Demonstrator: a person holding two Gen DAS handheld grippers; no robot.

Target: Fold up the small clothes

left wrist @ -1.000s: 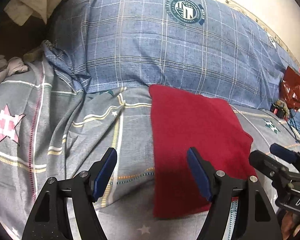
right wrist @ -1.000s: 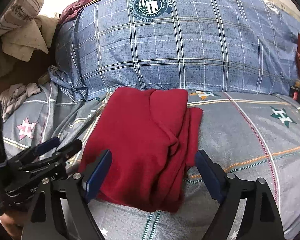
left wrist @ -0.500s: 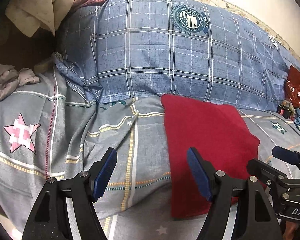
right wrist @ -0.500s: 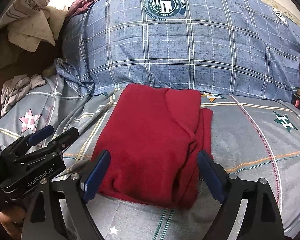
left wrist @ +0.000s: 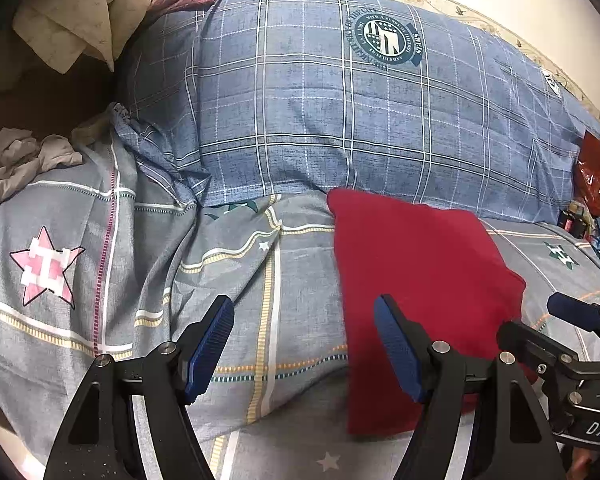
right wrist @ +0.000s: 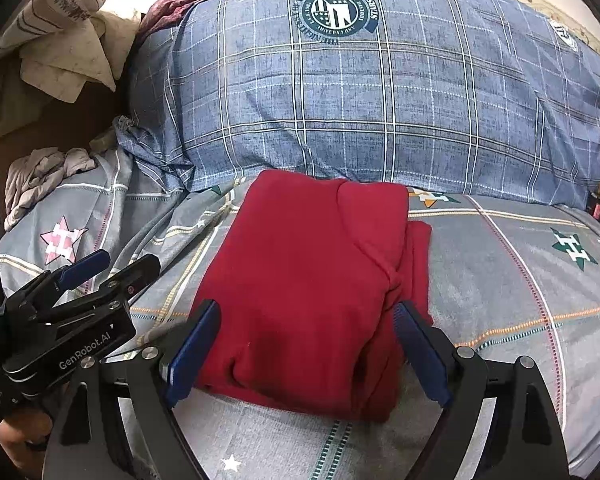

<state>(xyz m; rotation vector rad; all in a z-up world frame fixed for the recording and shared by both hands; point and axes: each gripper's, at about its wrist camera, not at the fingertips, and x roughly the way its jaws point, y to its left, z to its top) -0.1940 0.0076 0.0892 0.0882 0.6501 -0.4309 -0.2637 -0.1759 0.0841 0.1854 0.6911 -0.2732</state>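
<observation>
A folded dark red garment (right wrist: 312, 280) lies on the grey star-print bedsheet (right wrist: 500, 280), just in front of a big blue plaid pillow (right wrist: 360, 100). In the left wrist view the garment (left wrist: 416, 280) lies right of centre. My right gripper (right wrist: 308, 340) is open and empty, held above the garment's near edge with its jaws on either side. My left gripper (left wrist: 304, 340) is open and empty over bare sheet, to the left of the garment. Each gripper shows at the edge of the other's view.
Crumpled grey cloth (left wrist: 16, 160) and beige cloth (left wrist: 68, 28) lie at the far left by a dark gap. A maroon cloth (right wrist: 180, 0) sits behind the pillow. A red plastic bag (left wrist: 596, 176) and small items are at the far right.
Both grippers have drawn back and up from the garment, which looks smaller and farther away. The garment lies still. Both stay open.
</observation>
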